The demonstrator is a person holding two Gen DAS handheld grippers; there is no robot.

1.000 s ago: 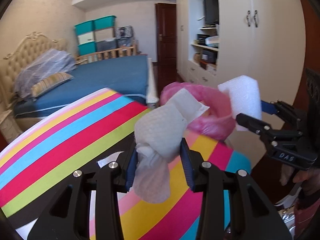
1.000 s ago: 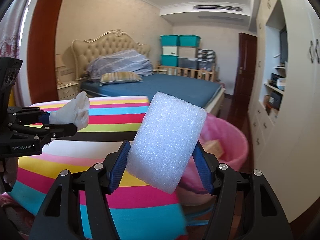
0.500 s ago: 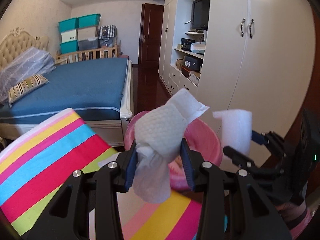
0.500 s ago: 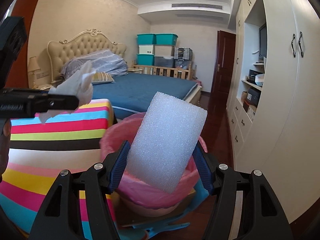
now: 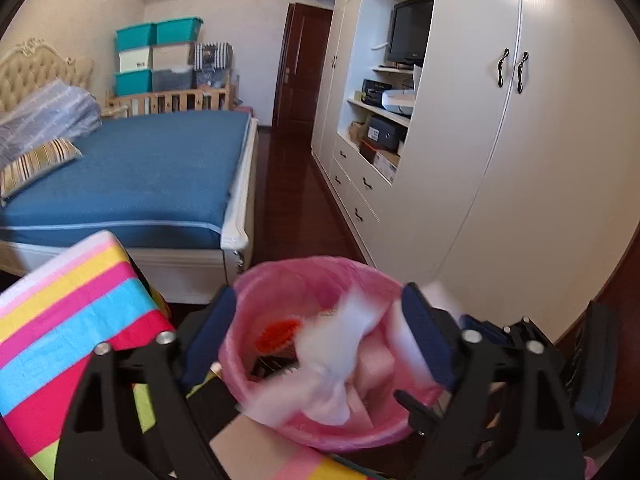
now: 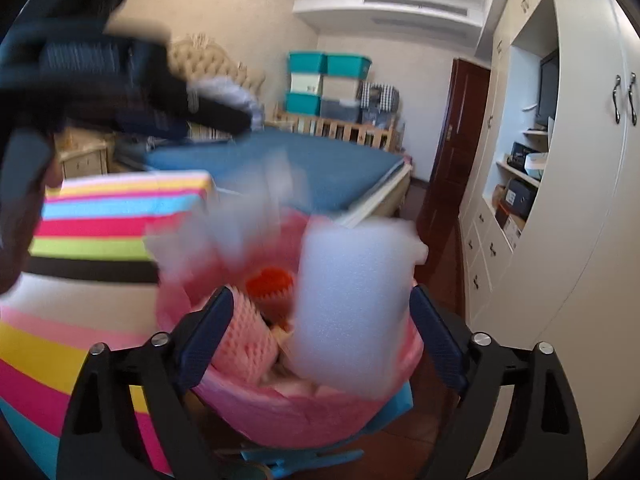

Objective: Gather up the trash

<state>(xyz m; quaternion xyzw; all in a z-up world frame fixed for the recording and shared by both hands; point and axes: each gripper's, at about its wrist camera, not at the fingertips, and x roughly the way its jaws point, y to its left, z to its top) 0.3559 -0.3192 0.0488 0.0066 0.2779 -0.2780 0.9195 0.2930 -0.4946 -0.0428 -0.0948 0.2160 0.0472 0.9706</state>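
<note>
My left gripper hangs over a bin with a pink liner, jaws opening. A crumpled white wipe is blurred between the fingers, loose and dropping into the bin. My right gripper is over the same bin, jaws opening too. A white foam block falls blurred between its fingers, no pad pressing on it. The wipe shows blurred at the left, below the left gripper. An orange item and pink foam netting lie in the bin.
A table with a striped cloth stands left of the bin. Behind are a blue bed, a dark wood floor and white wardrobes. A cardboard piece lies near the bin's base.
Both grippers moved from the striped table to above the pink bin. Both jaws opened, and the wipe and the foam block left them and are falling.
</note>
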